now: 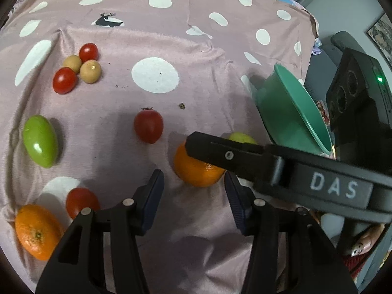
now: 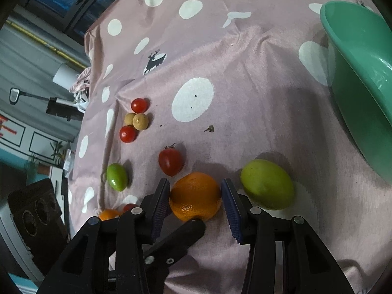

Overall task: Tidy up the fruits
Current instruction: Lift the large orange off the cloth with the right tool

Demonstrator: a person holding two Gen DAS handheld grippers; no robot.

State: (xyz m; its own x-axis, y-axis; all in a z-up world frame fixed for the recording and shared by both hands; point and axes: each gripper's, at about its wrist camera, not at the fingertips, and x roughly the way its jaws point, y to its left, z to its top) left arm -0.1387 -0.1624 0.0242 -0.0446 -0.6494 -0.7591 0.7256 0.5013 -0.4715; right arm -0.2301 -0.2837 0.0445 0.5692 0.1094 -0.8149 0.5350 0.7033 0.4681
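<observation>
The orange (image 2: 195, 196) lies on the dotted cloth (image 2: 245, 61), straight between the wide-spread fingers of the right gripper (image 2: 196, 202), unclamped. The left gripper (image 1: 193, 193), also wide and empty, sits just short of the orange, so the right is nearer.

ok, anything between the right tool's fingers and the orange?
No. In the right wrist view the orange sits directly between the right tool's open fingers, only narrow gaps either side.

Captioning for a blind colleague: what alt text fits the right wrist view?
The open right tool straddles an orange on a pink polka-dot cloth, fingers either side. Tomatoes, green fruits and a teal bowl surround it.
</observation>
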